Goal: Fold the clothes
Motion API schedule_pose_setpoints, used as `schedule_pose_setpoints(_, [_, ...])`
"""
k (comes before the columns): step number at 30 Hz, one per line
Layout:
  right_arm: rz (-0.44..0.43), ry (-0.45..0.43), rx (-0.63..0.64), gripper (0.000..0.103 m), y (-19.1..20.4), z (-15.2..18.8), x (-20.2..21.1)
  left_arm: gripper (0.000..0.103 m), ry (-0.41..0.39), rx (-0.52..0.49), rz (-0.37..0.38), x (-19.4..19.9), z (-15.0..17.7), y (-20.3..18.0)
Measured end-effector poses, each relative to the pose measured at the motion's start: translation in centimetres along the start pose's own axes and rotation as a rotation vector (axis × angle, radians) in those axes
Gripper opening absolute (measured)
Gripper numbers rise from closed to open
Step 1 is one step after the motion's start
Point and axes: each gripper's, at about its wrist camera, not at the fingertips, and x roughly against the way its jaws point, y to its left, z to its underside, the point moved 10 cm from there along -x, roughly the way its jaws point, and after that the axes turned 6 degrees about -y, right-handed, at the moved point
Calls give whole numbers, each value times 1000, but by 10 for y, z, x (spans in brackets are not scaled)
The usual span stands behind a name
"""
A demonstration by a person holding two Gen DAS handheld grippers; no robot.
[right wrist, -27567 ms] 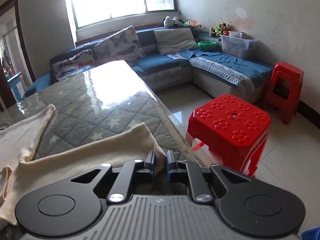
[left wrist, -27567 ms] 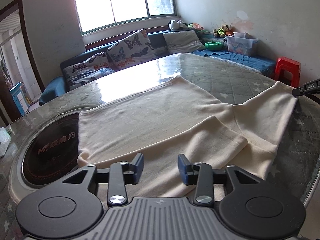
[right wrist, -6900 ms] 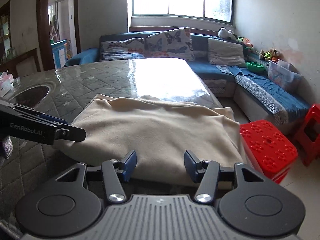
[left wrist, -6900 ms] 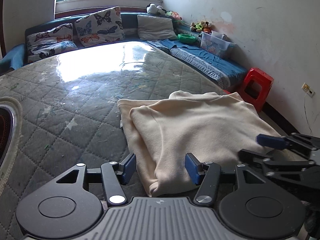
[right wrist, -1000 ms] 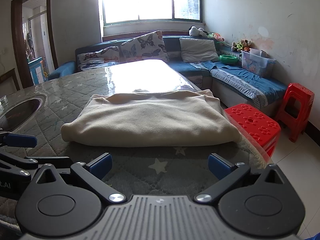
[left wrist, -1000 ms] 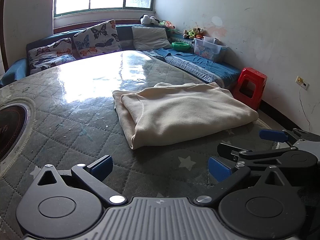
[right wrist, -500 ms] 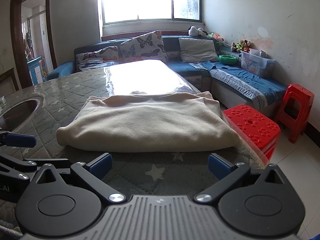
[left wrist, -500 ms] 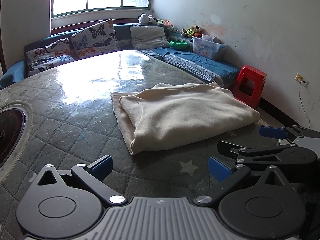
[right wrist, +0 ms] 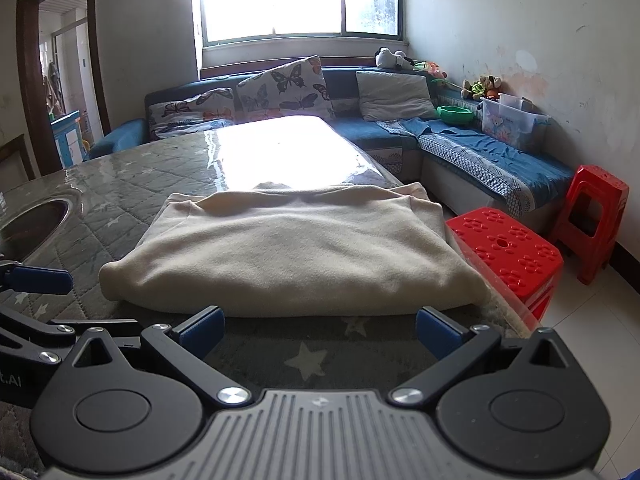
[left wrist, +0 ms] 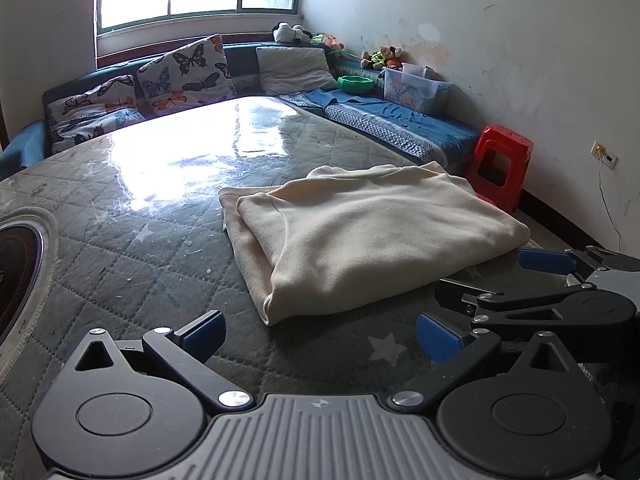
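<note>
A cream garment (left wrist: 372, 236) lies folded into a thick rectangle on the quilted grey table (left wrist: 132, 264), near its right edge. It also shows in the right wrist view (right wrist: 288, 252). My left gripper (left wrist: 320, 334) is wide open and empty, just short of the garment's near left corner. My right gripper (right wrist: 318, 326) is wide open and empty, its fingertips close to the garment's near folded edge. The right gripper also shows in the left wrist view (left wrist: 532, 292), beside the garment's right corner.
A round inset cooktop (left wrist: 16, 272) sits at the table's left. A red stool (right wrist: 508, 252) stands close to the table's right edge, a taller red stool (right wrist: 592, 216) behind it. A blue sofa (right wrist: 460, 140) with cushions runs along the far walls.
Both grippers have moved slightly closer to the folded garment. The jaws stay wide open. The garment has not moved.
</note>
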Motion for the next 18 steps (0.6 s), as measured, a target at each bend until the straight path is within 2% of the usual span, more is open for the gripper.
schedule_pose_setpoints(18, [4,12,-7,103,-3,-1,-11,103,17,-1,1,-11,-3,2])
